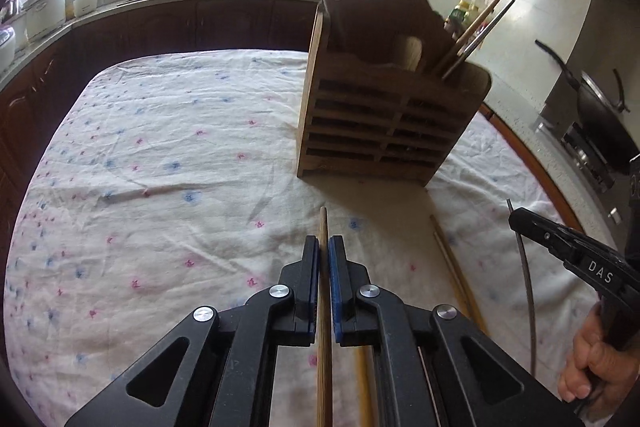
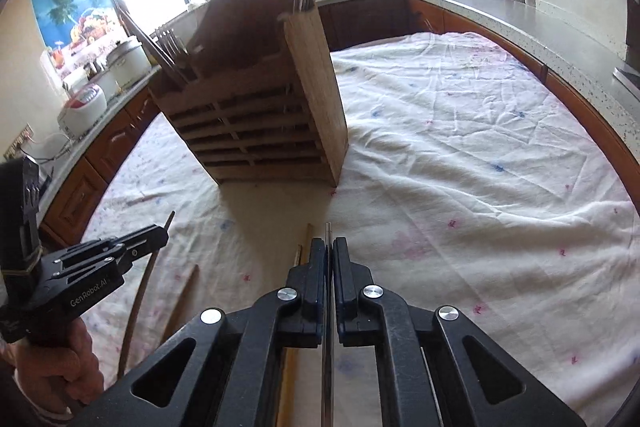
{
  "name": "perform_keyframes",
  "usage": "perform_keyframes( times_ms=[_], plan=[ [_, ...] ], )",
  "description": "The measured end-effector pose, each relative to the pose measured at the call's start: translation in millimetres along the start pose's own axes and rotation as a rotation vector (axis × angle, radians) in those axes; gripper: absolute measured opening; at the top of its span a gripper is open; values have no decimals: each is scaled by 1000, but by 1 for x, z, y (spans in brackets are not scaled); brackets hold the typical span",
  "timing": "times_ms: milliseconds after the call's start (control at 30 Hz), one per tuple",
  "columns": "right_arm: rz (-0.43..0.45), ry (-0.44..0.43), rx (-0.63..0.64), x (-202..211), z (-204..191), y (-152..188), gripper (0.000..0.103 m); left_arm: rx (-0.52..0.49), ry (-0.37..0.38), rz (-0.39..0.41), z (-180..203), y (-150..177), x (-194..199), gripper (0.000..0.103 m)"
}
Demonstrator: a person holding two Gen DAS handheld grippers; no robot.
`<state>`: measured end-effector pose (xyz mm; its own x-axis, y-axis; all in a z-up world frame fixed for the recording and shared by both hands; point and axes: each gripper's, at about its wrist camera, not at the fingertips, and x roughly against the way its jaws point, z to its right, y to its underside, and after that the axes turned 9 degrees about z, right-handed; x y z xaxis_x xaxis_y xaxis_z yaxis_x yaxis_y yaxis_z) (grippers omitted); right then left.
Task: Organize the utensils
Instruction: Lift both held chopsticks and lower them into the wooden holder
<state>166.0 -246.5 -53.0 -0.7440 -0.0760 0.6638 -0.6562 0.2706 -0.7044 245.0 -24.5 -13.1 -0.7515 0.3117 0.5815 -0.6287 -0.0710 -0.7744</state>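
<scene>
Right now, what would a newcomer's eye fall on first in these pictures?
First, the wooden utensil holder standing on the flowered tablecloth, with utensils already sticking out of it. Then the two tools in front of it: the left tool is shut on a wooden chopstick, the right tool on a metal chopstick.

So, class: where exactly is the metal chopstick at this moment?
In the right wrist view the metal chopstick is clamped in the right gripper, pointing at the wooden holder.

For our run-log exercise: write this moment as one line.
left gripper: shut on wooden chopstick | right gripper: shut on metal chopstick | holder: upright
</scene>
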Motion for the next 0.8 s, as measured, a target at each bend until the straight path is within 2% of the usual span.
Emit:
perform_keyframes(
  times_ms=[167, 433, 633, 800],
  plan=[
    [106, -57, -14, 51, -8, -18, 4, 46, 79, 96, -5, -5, 56, 3],
    [255, -111, 1, 118, -21, -42, 4, 35, 103, 223, -6, -3, 127, 3],
    [329, -134, 14, 142, -27, -57, 4, 29, 113, 285, -5, -1, 165, 3],
    [355, -145, 21, 148, -30, -63, 4, 20, 110, 306, -4, 0, 173, 3]
  ],
)
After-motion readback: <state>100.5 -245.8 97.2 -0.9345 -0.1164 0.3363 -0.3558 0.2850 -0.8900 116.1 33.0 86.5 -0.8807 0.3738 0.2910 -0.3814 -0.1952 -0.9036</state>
